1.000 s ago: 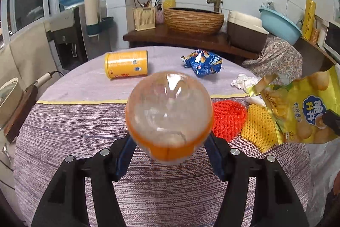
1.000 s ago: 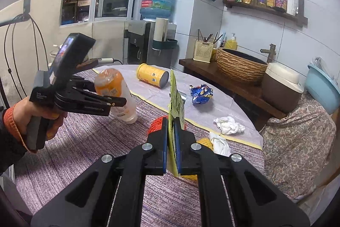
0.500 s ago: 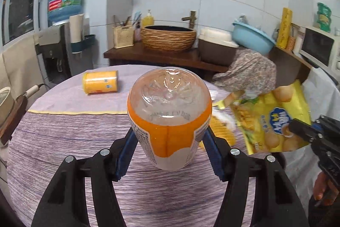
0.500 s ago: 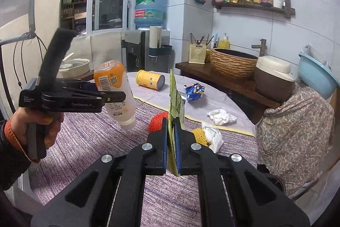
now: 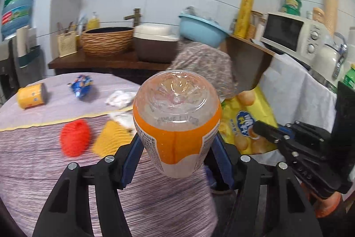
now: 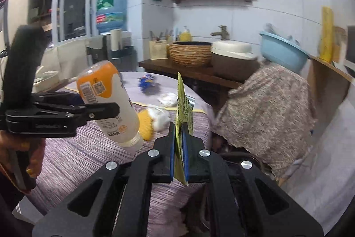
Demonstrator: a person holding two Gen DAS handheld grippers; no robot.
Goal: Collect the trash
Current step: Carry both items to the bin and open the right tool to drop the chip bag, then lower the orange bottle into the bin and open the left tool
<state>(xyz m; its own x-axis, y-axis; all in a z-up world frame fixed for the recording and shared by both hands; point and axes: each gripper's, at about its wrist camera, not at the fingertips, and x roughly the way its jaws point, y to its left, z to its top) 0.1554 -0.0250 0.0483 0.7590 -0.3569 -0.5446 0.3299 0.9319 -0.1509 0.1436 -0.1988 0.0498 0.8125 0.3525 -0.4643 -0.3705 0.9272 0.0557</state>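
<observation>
My left gripper (image 5: 176, 148) is shut on an empty plastic bottle (image 5: 176, 123) with an orange and white label, held above the table's right edge, bottom toward the camera. It also shows in the right wrist view (image 6: 106, 101), tilted cap-down in the left gripper (image 6: 111, 109). My right gripper (image 6: 179, 143) is shut on a yellow chip bag (image 6: 183, 103), seen edge-on. The bag (image 5: 246, 117) and right gripper (image 5: 257, 127) also show in the left wrist view. On the round table (image 5: 44, 161) lie a yellow can (image 5: 31, 96), a blue wrapper (image 5: 81, 84), white tissue (image 5: 118, 99), a red net (image 5: 75, 138) and a yellow net (image 5: 113, 137).
A floral-covered object (image 6: 266, 103) stands right of the table. Behind it, a wooden counter (image 5: 106, 61) holds a wicker basket (image 5: 106, 41), a brown pot and a blue basin (image 5: 202, 29). A microwave (image 5: 292, 33) sits at the right, a water dispenser (image 6: 111, 12) at the back left.
Both grippers have swung right, past the table's edge, with the bottle and chip bag still held. The table trash has shifted left in view.
</observation>
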